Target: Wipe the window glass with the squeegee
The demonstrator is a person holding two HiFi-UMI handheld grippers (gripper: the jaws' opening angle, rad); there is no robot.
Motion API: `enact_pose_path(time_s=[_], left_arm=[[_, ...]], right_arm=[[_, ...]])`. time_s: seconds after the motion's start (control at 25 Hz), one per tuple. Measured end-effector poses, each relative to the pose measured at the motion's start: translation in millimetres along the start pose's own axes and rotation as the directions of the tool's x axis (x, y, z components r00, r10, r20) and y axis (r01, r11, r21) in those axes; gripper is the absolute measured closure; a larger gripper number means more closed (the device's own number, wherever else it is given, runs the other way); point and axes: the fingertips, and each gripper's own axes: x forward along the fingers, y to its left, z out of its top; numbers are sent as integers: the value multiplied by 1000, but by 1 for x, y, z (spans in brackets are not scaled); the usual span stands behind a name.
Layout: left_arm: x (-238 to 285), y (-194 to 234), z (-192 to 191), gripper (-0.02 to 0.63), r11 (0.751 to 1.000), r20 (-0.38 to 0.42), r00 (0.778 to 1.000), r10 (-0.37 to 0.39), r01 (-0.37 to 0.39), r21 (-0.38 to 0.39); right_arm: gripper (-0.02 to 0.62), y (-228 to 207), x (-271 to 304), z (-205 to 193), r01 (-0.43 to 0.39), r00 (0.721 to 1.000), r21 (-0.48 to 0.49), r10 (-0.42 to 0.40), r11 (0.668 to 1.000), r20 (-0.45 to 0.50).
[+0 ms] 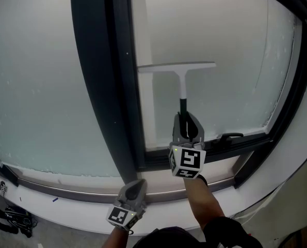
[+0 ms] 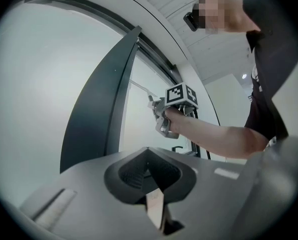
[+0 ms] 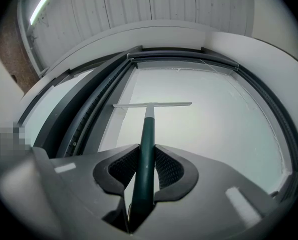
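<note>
While the right gripper (image 1: 187, 124) pinches the squeegee (image 1: 182, 84) by its dark green round handle, jaws tight on both sides of it, the pale straight blade lies flat across the glass (image 1: 236, 45) at mid height, its left end near the dark frame (image 1: 99, 76). The handle turns white at the neck and meets the blade as a T. The left gripper (image 1: 134, 189) hangs low by the sill (image 1: 65, 203), jaws pressed together on nothing. The glass reads matte and milky, with no sharp wiped track that I can make out. Fine specks cling along the pane's right edge and low on the neighbouring pane. Judgement: a stroke is under way and most of the pane is probably left, the right side above all. The frame is smooth and dark, and the ribbed pads (image 3: 169, 166) are rubbery.
</note>
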Motion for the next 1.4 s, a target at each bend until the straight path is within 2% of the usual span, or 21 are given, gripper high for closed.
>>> enact_pose_path(time_s=[0.72,1.4], left_arm=[[-15,2,-14,606,999,-37,999,24,-25,-39],[-5,4,-19,606,999,-37,999,27,-29,-43]], right_arm=[[500,2,-26,-47,21,994,6,-21,1000,-105],[500,5,-50,-77,11,988,6,-10,1000,-152]])
